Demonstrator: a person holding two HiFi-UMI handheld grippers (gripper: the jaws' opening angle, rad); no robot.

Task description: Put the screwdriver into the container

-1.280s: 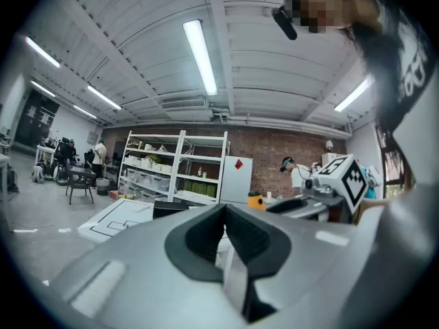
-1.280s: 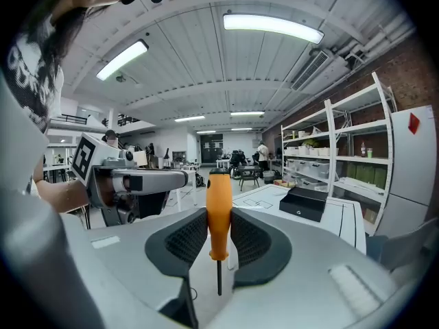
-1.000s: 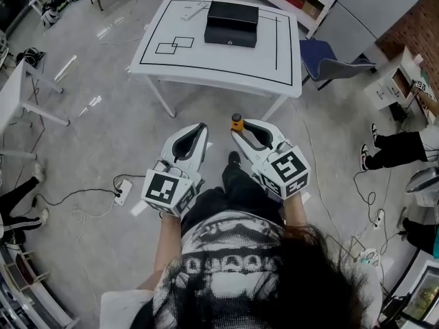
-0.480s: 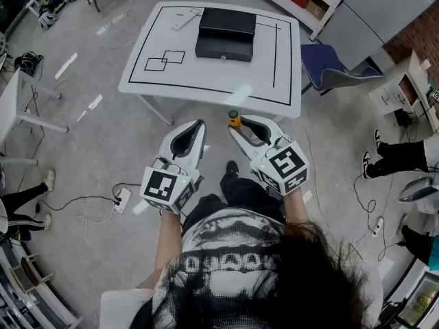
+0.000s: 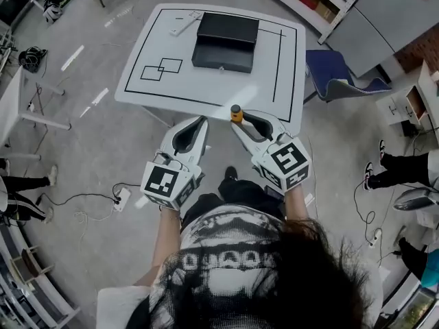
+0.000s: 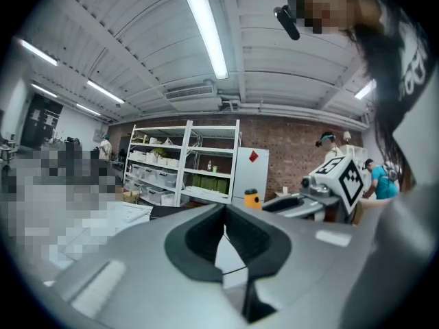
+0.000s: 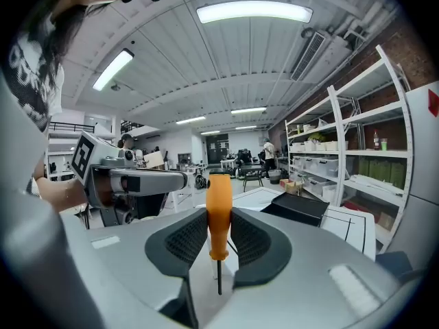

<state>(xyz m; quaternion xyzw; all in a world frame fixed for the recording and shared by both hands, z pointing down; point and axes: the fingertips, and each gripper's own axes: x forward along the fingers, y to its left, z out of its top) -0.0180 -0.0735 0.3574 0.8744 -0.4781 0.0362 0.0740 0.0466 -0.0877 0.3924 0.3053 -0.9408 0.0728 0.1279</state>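
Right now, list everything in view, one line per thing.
table: one, white with black lines, ahead of the person
container: one, black, on the table's far side
flat bar: one, white, on the table left of the container
chair: one, blue, right of the table
power strip: one, white, on the floor at left
shelves: one rack, white, beyond the table
screwdriver: one, orange handle, upright between the right gripper's fingers
left gripper: one, white, fingers together, empty
right gripper: one, white, fingers shut on the screwdriver
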